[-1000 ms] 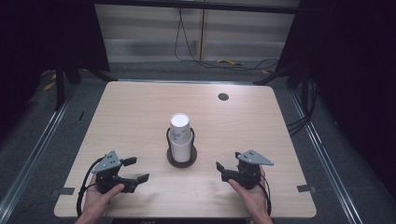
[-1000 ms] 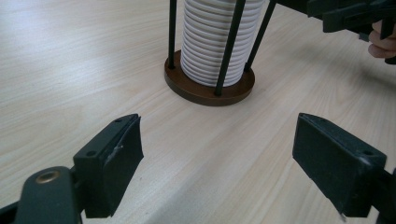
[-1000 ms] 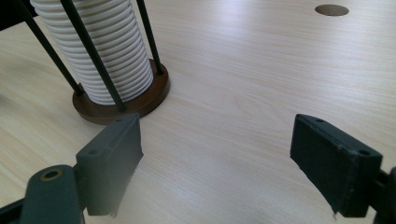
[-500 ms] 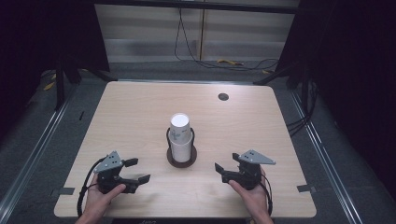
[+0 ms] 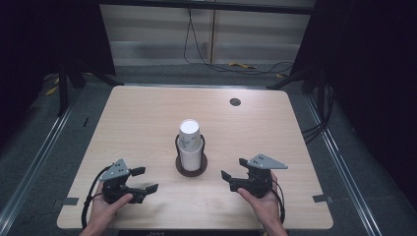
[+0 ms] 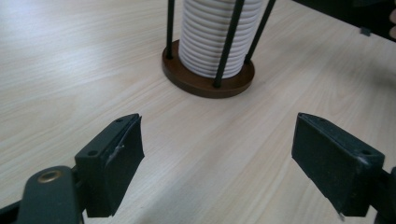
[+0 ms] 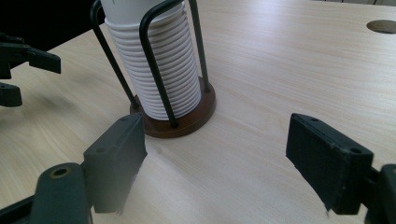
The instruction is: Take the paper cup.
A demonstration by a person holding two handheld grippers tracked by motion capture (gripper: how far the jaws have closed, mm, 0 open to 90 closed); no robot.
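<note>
High view, near edge: left gripper point(image 5: 139, 179) and right gripper point(image 5: 233, 177) both rest low over the table point(image 5: 137, 118), jaws apart, nothing between them. Against the frame a second earlier, the right gripper's jaws have just been closing somewhat, still empty, and the hand sits slightly nearer the table edge; the left is unchanged. Midway between the grippers and just beyond them, the stack of paper cups point(image 5: 189, 142) stands upright in its wire holder point(image 5: 191, 164), long axis vertical, bottoms upward. Farther off, a round grommet point(image 5: 235, 102).
</note>
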